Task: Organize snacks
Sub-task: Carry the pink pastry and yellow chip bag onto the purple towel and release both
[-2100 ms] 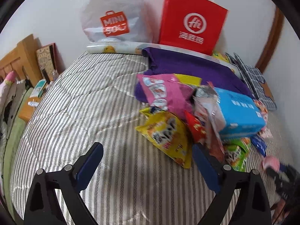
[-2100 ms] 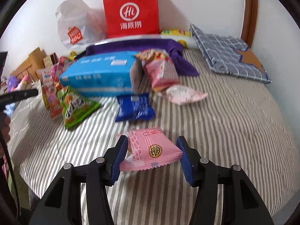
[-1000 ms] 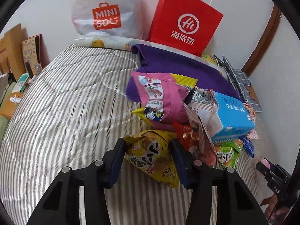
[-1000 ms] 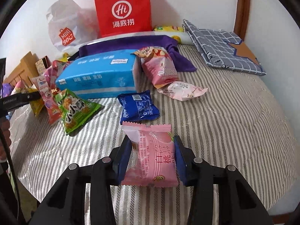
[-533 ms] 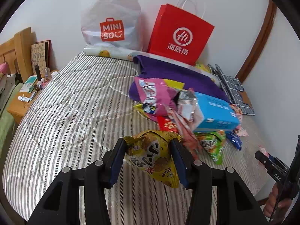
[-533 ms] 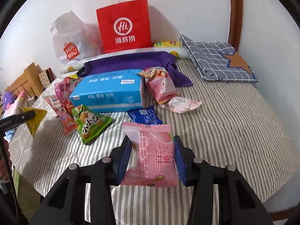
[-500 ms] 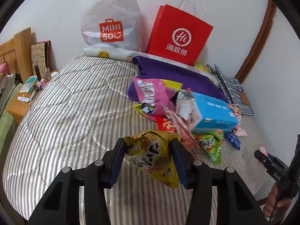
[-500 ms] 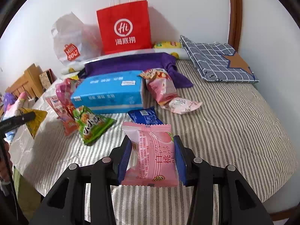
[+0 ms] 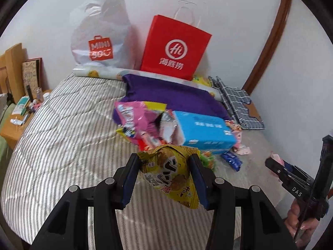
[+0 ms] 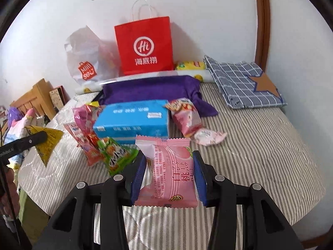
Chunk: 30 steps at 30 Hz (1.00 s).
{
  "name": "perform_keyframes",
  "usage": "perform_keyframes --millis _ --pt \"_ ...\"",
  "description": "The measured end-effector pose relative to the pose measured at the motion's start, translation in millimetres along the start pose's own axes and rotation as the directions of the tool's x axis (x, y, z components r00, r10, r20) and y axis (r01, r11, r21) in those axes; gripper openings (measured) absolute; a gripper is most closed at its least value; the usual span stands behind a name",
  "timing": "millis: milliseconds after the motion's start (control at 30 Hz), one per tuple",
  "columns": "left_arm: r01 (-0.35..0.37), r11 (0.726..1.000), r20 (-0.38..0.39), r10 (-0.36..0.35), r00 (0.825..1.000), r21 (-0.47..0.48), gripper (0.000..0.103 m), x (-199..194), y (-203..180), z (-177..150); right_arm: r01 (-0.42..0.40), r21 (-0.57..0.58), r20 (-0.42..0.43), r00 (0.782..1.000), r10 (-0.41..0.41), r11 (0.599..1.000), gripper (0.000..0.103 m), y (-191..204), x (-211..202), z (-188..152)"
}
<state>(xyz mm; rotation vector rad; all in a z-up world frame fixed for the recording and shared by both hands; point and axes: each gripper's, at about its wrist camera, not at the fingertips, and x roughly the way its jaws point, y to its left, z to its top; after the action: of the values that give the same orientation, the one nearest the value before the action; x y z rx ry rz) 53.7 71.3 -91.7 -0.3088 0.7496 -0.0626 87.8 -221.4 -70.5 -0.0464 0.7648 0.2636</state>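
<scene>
My left gripper [image 9: 164, 173] is shut on a yellow snack bag [image 9: 170, 173] and holds it above the striped bed [image 9: 62, 145]. My right gripper [image 10: 168, 177] is shut on a pink peach snack packet [image 10: 168, 170], also lifted off the bed. A pile of snacks stays on the bed: a blue box [image 10: 133, 118], a pink bag [image 9: 133, 114], a green bag [image 10: 116, 156], a red packet [image 10: 91, 148], a pink strawberry bag [image 10: 187, 118] and a small blue packet [image 9: 231, 160]. The yellow bag shows at the left of the right wrist view [image 10: 47, 141].
A red paper bag [image 10: 145, 45] and a white Miniso plastic bag [image 9: 100, 35] stand against the wall at the head of the bed. A purple cloth [image 9: 170, 95] and a checked pillowcase [image 10: 241, 81] lie nearby. A wooden bedside table [image 9: 16, 120] stands to the left.
Both grippers closed on their snacks about a second ago and have since lifted and drawn back from the pile, with the yellow bag and pink packet held in them.
</scene>
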Motion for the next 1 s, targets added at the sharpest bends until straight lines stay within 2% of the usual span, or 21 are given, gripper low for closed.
perform_keyframes --millis 333,600,733,833,1000 --pt "0.054 0.998 -0.022 -0.053 0.998 0.045 0.047 35 -26 40 -0.010 -0.024 0.035 0.999 0.011 1.000 0.044 8 17 46" --pt "0.040 0.995 -0.013 -0.038 0.999 0.094 0.047 64 -41 88 -0.012 -0.044 0.066 0.998 0.015 0.999 0.044 9 47 95" --pt "0.039 0.995 -0.017 -0.038 0.999 0.096 0.047 81 -38 113 -0.037 -0.034 0.065 0.997 0.039 0.999 0.044 8 73 127" --pt "0.016 0.996 -0.014 -0.015 1.000 0.088 0.047 94 -34 136 -0.087 -0.049 0.061 0.994 0.090 0.995 0.044 8 93 153" --pt "0.003 0.997 -0.021 -0.001 1.000 0.078 0.047 115 -25 176 -0.087 -0.088 0.064 0.994 0.093 0.992 0.044 10 123 194"
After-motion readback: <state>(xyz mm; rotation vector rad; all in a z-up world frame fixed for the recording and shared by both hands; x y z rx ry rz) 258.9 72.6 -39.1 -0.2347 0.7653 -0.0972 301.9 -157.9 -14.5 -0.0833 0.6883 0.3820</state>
